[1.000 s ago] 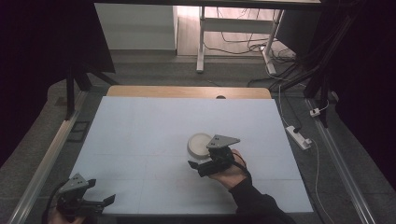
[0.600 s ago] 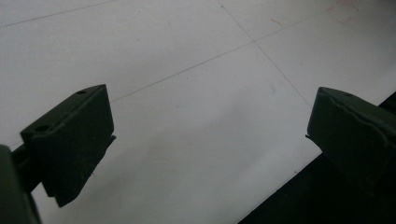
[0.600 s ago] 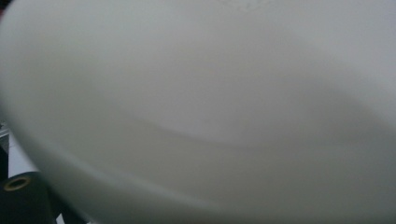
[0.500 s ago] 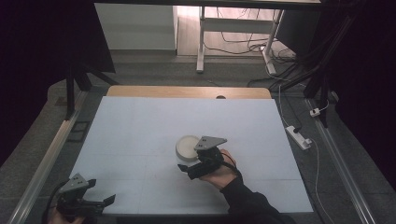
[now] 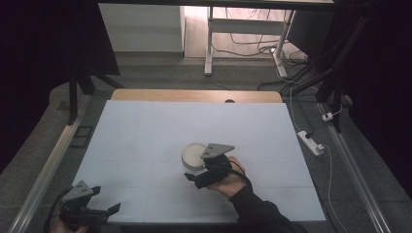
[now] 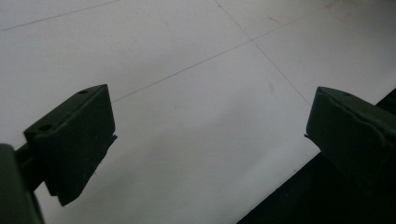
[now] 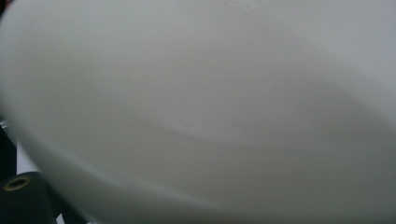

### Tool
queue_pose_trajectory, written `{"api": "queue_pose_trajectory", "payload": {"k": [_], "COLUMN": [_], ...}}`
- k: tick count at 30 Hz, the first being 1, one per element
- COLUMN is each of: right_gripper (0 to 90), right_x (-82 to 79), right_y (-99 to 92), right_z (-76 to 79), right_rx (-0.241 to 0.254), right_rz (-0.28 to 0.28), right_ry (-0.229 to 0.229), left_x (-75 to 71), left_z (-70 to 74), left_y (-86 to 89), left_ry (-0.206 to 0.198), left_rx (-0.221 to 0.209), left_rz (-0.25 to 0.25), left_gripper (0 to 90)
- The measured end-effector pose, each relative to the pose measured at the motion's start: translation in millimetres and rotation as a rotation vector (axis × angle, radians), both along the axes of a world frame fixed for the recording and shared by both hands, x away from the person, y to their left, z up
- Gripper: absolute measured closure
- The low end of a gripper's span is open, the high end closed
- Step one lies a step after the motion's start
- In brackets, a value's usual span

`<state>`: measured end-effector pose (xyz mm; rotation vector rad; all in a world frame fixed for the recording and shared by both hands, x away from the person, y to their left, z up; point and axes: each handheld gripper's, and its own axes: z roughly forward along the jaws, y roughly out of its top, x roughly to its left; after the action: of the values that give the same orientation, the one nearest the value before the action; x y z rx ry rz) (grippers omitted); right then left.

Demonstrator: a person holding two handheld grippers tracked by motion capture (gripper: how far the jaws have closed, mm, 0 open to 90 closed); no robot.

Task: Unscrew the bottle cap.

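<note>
the bowl [image 5: 194, 154] is small, white and round, and sits on the table [image 5: 145, 131] just ahead of the right gripper [image 5: 198, 177], touching or nearly touching its front. it looks like glazed ceramic or hard plastic: stiff, smooth, probably slippery, and if ceramic it could chip when knocked. it looks light enough for one tool. the best hold is likely on the rim, one jaw inside and one outside the near wall, since the curved outer side gives the pads little to bite on.

in the right gripper view the bowl's pale wall [image 7: 201, 116] sits very close to the lens, so the tool is right against it. i cannot tell whether this gripper's jaws are spread or pinching the rim; they are hidden behind the bowl and the grey plate.

the right hand [image 5: 228, 179] lies low over the table, forearm coming from behind the tool, the tool pointing forward and a little to its left.

the left gripper [image 5: 92, 208] rests well apart from the bowl, far off to the right tool's left and behind it, at the near table edge. its jaws stand spread wide with nothing between them.
</note>
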<state>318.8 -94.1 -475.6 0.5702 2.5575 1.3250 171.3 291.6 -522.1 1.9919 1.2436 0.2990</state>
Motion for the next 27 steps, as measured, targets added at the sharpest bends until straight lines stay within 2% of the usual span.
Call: {"api": "queue_pose_trajectory", "payload": {"k": [3,6,12,14,17,20,24,27], "right_gripper": [6.6,6.6,6.6,6.6,6.6,6.6,6.6,6.6], "right_x": [-0.9,-1.5,-1.7,-1.7,-1.8,-2.2,-2.5,-3.0], "right_y": [-0.2,-0.5,-1.1,-1.2,-1.3,-1.5,-1.3,-1.3], "right_z": [0.4,0.3,0.3,0.5,0.7,1.3,1.3,1.3], "right_rx": [0.000,-0.003,-0.003,-0.002,-0.003,-0.002,-0.002,-0.004], "right_rz": [0.003,0.005,0.014,0.016,0.018,0.024,0.028,0.031], "right_ry": [0.000,-0.002,-0.004,-0.004,-0.005,-0.001,-0.005,-0.006], "left_x": [-0.2,0.0,4.7,7.3,8.7,11.7,15.4,19.7], "left_z": [1.4,2.7,5.0,7.4,9.4,14.3,18.8,22.8], "left_y": [0.3,-1.4,-5.2,-6.5,-8.0,-13.0,-18.5,-23.8], "left_ry": [-0.006,-0.017,-0.028,-0.047,-0.063,-0.101,-0.112,-0.116], "left_rx": [-0.011,-0.002,-0.006,-0.025,-0.023,-0.028,-0.021,-0.032], "left_rz": [-0.002,-0.008,-0.058,-0.086,-0.095,-0.117,-0.128,-0.147], "left_gripper": [0.4,0.0,0.0,0.0,0.0,0.1,0.0,0.0]}}
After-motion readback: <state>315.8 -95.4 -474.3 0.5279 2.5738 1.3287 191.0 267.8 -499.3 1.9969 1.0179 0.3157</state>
